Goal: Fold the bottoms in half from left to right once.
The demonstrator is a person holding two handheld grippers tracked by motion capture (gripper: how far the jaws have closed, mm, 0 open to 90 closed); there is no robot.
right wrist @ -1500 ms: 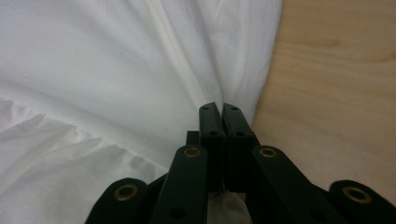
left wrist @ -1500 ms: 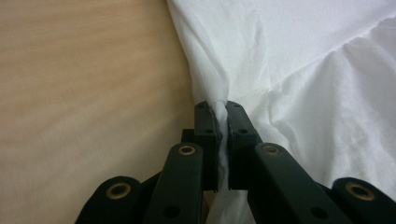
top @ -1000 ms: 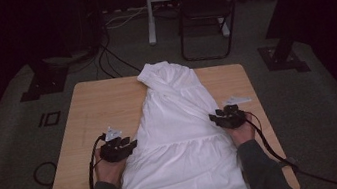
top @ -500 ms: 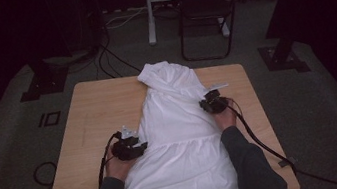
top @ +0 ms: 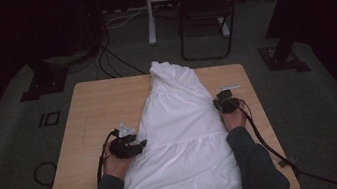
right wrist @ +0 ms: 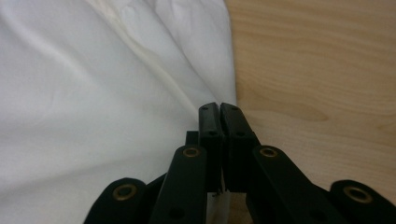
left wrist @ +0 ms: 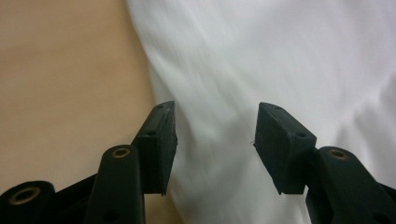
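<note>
The white garment (top: 183,138) lies lengthwise on the wooden table (top: 93,111). The left gripper (left wrist: 215,140) has just been opening, jaws spread over cloth. The right gripper (right wrist: 219,112) view reveals jaws pressed together, pinching the garment's edge.

White garment spread on the tabletop

The white garment (top: 182,133) lies flat lengthwise down the middle of the wooden tabletop (top: 98,110), narrow bunched end farthest from the person, widening toward the near edge, softly creased with one crosswise seam.
</note>
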